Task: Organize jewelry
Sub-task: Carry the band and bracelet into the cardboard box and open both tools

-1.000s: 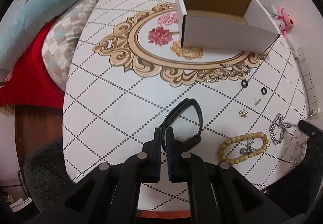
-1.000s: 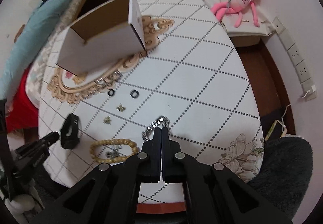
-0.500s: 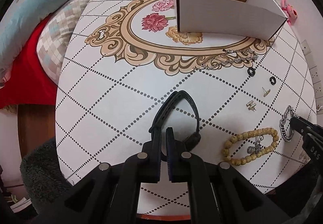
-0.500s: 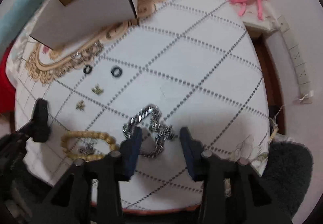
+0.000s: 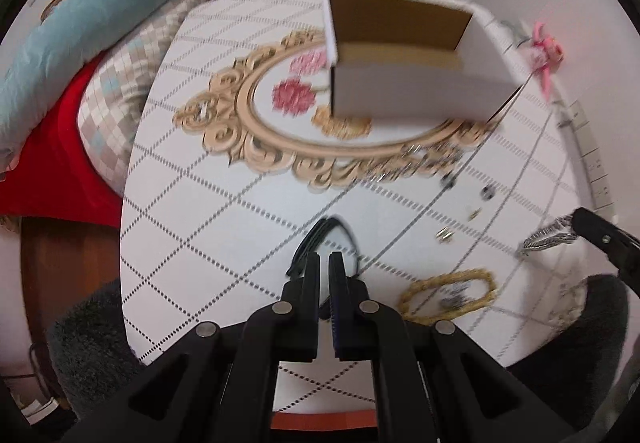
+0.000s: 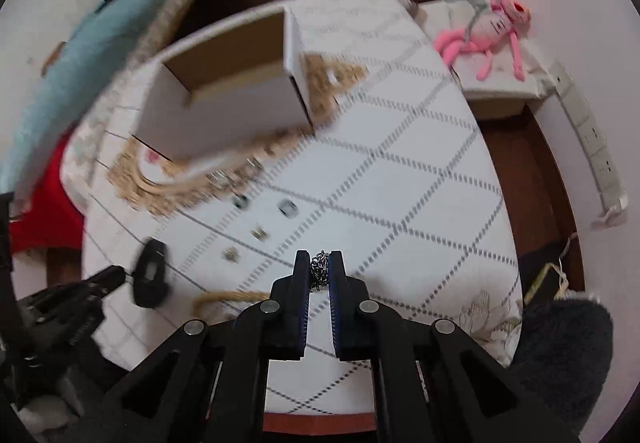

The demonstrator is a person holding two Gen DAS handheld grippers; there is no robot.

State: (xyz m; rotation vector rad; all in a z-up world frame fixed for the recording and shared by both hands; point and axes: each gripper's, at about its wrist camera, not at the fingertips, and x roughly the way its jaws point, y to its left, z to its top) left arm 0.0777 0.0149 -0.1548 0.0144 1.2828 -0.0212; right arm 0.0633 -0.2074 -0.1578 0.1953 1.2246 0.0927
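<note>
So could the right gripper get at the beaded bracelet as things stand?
Probably not yet: the right gripper is closing on the silver chain between its pads. The beaded bracelet lies close by, uncovered, so the way looks free once the chain is dropped.

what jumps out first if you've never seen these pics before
The open white cardboard box with its brown inside stands at the far side of the white table, on a gold ornate frame print with red flowers. Nearer, the right gripper is closing on a silver chain bracelet, and the left gripper is shut on a black watch band. A pink plush toy lies off to the right.
</note>
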